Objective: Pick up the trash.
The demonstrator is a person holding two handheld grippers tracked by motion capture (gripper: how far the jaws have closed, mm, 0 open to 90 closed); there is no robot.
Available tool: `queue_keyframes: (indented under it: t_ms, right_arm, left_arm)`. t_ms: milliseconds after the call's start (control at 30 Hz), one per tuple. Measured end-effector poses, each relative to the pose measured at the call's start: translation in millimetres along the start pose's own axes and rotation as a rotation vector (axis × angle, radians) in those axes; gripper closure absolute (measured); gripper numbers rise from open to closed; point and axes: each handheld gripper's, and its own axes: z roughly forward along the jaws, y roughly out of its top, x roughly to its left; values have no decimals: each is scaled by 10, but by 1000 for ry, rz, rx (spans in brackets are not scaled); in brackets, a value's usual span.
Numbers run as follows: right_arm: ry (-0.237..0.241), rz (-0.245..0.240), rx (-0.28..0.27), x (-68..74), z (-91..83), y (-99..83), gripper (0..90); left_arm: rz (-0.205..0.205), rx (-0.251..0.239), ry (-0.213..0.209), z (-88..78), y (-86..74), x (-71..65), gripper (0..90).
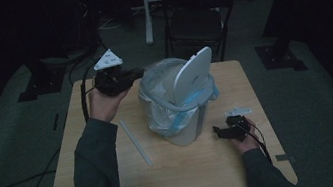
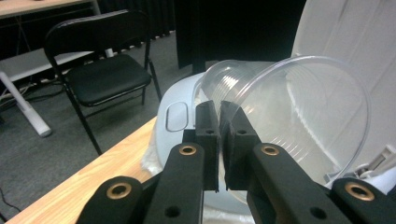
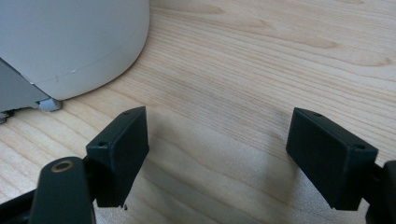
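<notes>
**Clear cup pinched in my left tool at the bin's rim**

My left tool (image 2: 219,140) has its jaws drawn almost together, clamped on the thin wall of a clear plastic cup (image 2: 299,116). From the left gripper view I see the cup lying on its side beyond the jaws, its ribbed bottom toward the far left and its wide mouth turned to the right, with the rim curving up and over past the jaw tips. The pinch sits on the cup's near wall, close to the mouth. Just behind and under the cup is the pale top of the bin (image 2: 175,116), and the raised lid (image 2: 355,46) stands right behind it.

In the high view my left tool (image 1: 137,73) is held up at the far left side of the bin (image 1: 188,130), level with its rim, where a clear bag (image 1: 155,100) lines the opening and folds over the edge. The white lid (image 1: 194,74) stands tilted open.

My right tool (image 3: 217,154) has its jaws standing wide apart with nothing between them, low over the bare wooden bench (image 3: 261,60), just beside the bin's rounded base (image 3: 74,42). In the high view it sits near the right of the bin (image 1: 218,132). A pale straw (image 1: 136,142) lies on the bench left of the bin, well apart from both tools.
</notes>
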Motion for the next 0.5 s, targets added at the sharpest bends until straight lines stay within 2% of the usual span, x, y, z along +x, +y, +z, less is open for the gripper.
queue_keyframes:
  t_ms: [233, 500]
  right_arm:
    - [0, 0, 0, 0, 0, 0, 199]
    - [0, 0, 0, 0, 0, 0, 199]
  left_arm:
    - [-4, 3, -22, 135, 37, -26, 873]
    - [-16, 17, -27, 282, 28, -36, 873]
